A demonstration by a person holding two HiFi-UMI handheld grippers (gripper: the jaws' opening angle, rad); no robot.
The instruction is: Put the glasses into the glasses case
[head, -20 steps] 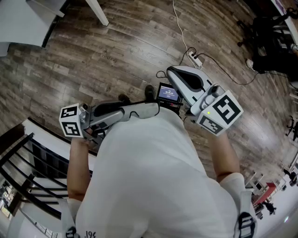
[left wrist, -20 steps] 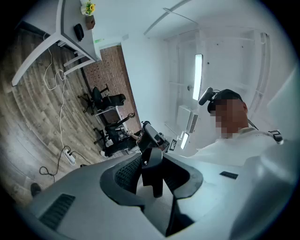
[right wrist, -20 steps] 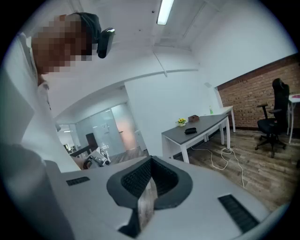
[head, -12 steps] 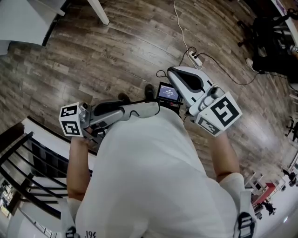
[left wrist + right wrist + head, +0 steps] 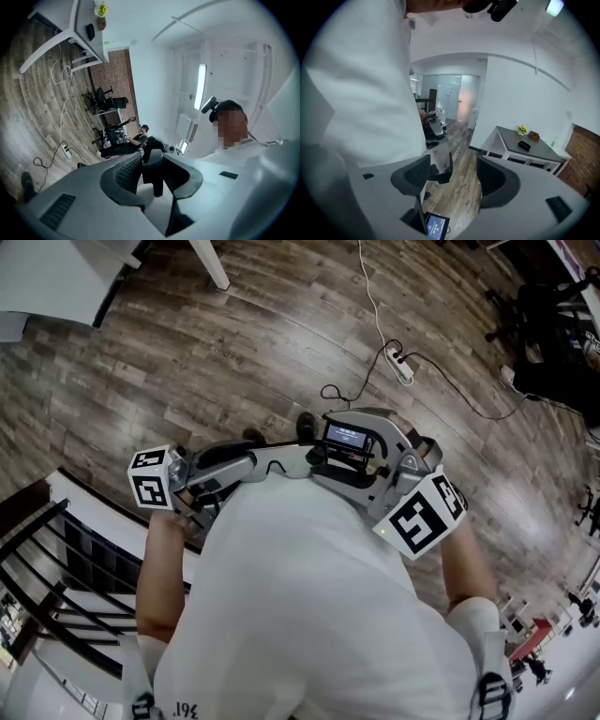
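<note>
As I judge, the task is not yet begun. The jaws of the grey left gripper (image 5: 154,164) stand close together around a dark upright piece, probably a jaw of the other gripper. I cannot tell whether they press it or only stand beside it. The grey right gripper (image 5: 454,174) is spread wide and pinches nothing; the tip of the left gripper stands just beside the jaw at that view's left.

No glasses are seen in any view, and no sure glasses case.

The head view alone shows the 2 grippers tip to tip in front of the person's white shirt (image 5: 309,615), above the brown wooden floor (image 5: 187,352). Only the 2 gripper views show a far grey worktop (image 5: 543,152) with a small dark oblong thing (image 5: 525,146) on it. It may be the case, but it is too small to tell. Finding, grasping and placing the glasses are all left.
</note>
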